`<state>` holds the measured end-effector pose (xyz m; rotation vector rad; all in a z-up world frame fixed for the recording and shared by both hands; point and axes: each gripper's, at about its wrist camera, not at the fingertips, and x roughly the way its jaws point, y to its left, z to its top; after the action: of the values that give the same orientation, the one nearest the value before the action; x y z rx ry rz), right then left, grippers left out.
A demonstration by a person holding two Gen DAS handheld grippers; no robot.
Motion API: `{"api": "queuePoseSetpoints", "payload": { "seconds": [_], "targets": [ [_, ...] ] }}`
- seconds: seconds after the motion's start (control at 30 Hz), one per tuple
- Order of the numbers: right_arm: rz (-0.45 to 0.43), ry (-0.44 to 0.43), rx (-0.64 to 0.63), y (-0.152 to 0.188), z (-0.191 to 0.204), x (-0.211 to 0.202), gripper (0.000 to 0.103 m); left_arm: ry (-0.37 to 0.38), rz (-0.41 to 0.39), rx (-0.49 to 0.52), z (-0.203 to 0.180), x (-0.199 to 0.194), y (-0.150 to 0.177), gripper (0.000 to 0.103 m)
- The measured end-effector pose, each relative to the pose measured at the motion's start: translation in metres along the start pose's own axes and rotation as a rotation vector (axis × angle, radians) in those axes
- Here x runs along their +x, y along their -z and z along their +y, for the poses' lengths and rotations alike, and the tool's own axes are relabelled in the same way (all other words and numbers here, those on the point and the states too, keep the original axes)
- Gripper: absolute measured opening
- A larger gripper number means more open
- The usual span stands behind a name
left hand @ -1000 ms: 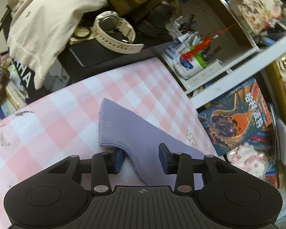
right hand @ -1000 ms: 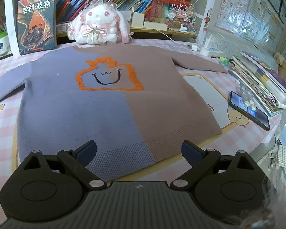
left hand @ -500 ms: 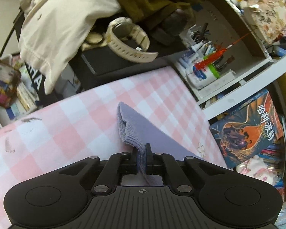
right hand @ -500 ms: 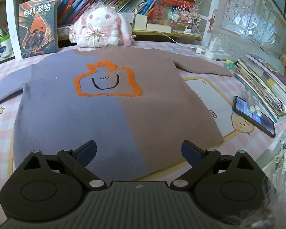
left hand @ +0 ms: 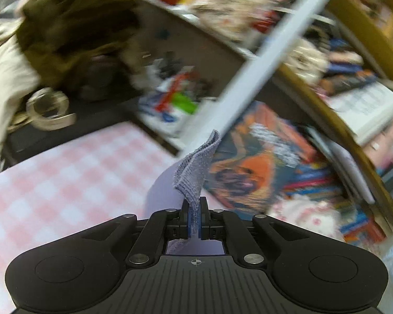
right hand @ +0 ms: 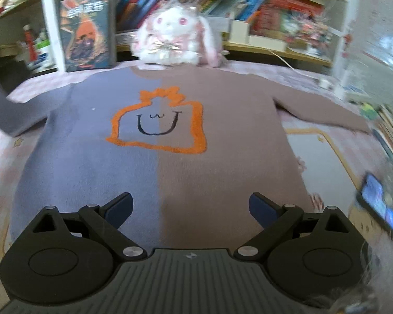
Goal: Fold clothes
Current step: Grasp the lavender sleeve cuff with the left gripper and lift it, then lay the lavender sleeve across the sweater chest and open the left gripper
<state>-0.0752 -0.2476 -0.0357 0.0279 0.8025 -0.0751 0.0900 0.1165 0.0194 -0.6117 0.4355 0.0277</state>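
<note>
Left gripper (left hand: 194, 219) pinches the sweater cuff (left hand: 196, 167); right gripper (right hand: 190, 206) gapes above the sweater (right hand: 159, 162); the shallow pinch may slip mid-fold.

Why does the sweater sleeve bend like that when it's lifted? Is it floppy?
Probably yes. The sleeve folds over itself above the left gripper, so it looks soft and limp, not stiff. The sweater lies flat on the table, so likely it will drape and sag when raised. Its fuzzy knit probably won't slip easily.
</note>
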Motion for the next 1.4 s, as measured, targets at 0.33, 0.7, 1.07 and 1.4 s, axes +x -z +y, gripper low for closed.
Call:
{"api": "queuePoseSetpoints", "payload": {
  "seconds": [0.33,0.7,1.07,1.4],
  "targets": [
    [0.008,-0.122,-0.062,-0.009,-0.068,0.011,0.096,0.101,-0.021,0.091,-0.13,0.015,0.048,0.003],
    [0.032,-0.193,-0.074,-0.006,-0.114,0.02,0.095,0.123,0.059,0.159,-0.21,0.048,0.11,0.003],
    [0.055,-0.183,-0.035,-0.003,-0.144,0.027,0.095,0.072,0.149,0.229,-0.239,0.087,0.159,0.003],
    [0.075,-0.173,-0.025,0.001,-0.155,0.028,0.094,0.056,0.274,0.287,-0.253,0.11,0.189,0.018]
  ]
}}
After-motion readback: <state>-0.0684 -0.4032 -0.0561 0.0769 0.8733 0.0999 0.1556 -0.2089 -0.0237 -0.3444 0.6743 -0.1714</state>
